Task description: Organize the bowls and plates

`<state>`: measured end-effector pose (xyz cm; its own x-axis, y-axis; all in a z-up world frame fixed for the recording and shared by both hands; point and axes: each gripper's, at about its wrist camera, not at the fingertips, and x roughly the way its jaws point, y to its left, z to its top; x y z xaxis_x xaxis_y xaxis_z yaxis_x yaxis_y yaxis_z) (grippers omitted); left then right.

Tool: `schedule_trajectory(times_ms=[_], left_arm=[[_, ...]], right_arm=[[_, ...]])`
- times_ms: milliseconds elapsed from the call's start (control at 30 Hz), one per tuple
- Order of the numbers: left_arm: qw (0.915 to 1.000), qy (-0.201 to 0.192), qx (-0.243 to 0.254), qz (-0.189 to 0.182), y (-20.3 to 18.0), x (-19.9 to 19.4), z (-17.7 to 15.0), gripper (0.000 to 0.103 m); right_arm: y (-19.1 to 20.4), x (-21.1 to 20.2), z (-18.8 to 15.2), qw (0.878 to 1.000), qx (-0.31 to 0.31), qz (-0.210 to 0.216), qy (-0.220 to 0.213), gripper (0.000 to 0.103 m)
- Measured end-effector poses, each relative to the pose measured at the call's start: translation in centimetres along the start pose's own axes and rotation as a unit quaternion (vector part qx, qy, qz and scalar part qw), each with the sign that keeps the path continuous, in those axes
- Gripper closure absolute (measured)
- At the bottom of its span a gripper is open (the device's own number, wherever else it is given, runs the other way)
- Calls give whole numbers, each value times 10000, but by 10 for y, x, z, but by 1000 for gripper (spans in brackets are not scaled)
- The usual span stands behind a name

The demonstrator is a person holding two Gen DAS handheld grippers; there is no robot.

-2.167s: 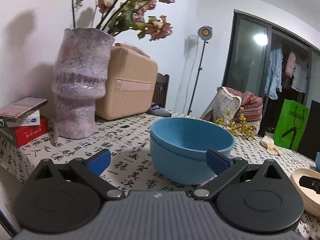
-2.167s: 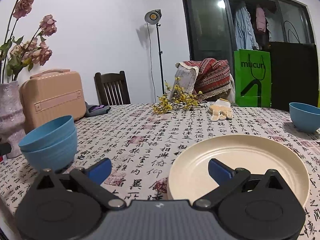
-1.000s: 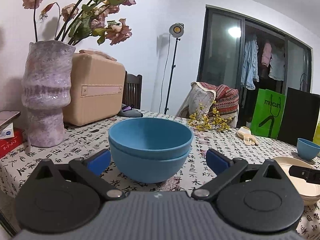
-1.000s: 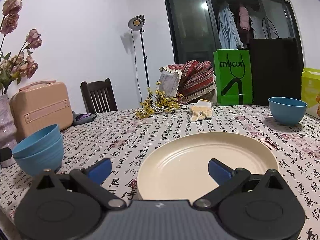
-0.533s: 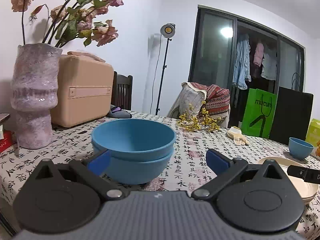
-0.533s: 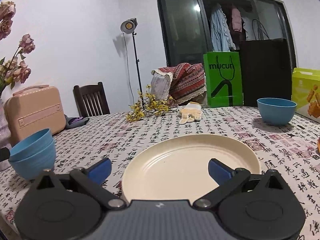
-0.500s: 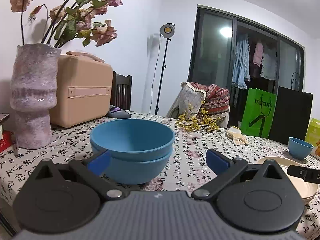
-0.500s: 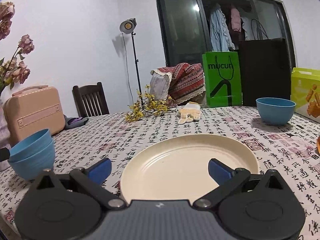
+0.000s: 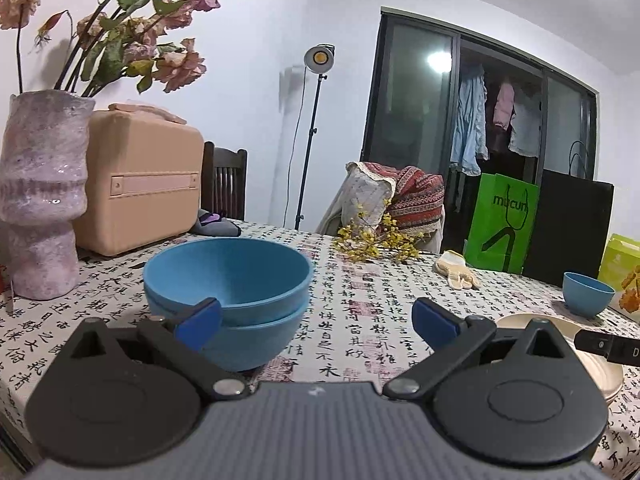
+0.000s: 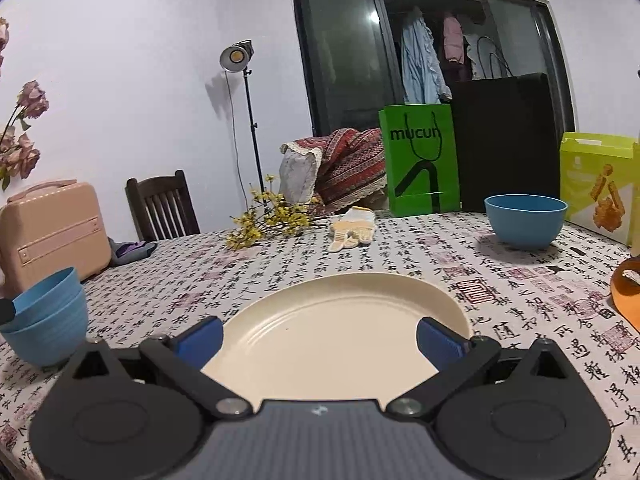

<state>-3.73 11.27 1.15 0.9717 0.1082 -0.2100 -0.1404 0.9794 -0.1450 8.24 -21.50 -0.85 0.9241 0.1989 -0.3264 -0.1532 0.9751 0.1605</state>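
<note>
**Both tongs spread wide over bowls and plate**

The left tongs (image 9: 316, 322) stand spread, nothing between their blue tips. Just ahead of them and to their left sits a stack of two blue bowls (image 9: 228, 300) — one nested inside the other, both upright with mouths facing up, the upper one holding nothing visible. The left fingertip (image 9: 198, 322) overlaps the stack's near rim in the view; whether it touches cannot be told. The stack rests on the surface (image 9: 360, 292), covered by a cloth printed with characters.

The right tongs (image 10: 318, 340) are likewise spread and grip nothing. A cream plate (image 10: 336, 336) lies flat directly ahead, between the two tips and reaching close to the tongs' body, its face up and bare apart from a tiny dark speck. Being round, it has no long axis to speak of.

Well ahead of the right tongs and to their right stands a single blue bowl (image 10: 525, 220), upright; its inside cannot be seen. The stacked bowls appear at the far left of that view.

Farther left of the left tongs — a pink vase (image 9: 40, 196) holding dried roses, beside a peach case (image 9: 140, 188).
</note>
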Motion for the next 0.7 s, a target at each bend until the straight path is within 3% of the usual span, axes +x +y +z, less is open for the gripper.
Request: schedule_trajectory(times_ms=[700], left_arm=[[9994, 83, 176, -296, -41, 10, 1, 0]], right_arm=[[-47, -9, 9, 9994, 133, -299, -82, 0]])
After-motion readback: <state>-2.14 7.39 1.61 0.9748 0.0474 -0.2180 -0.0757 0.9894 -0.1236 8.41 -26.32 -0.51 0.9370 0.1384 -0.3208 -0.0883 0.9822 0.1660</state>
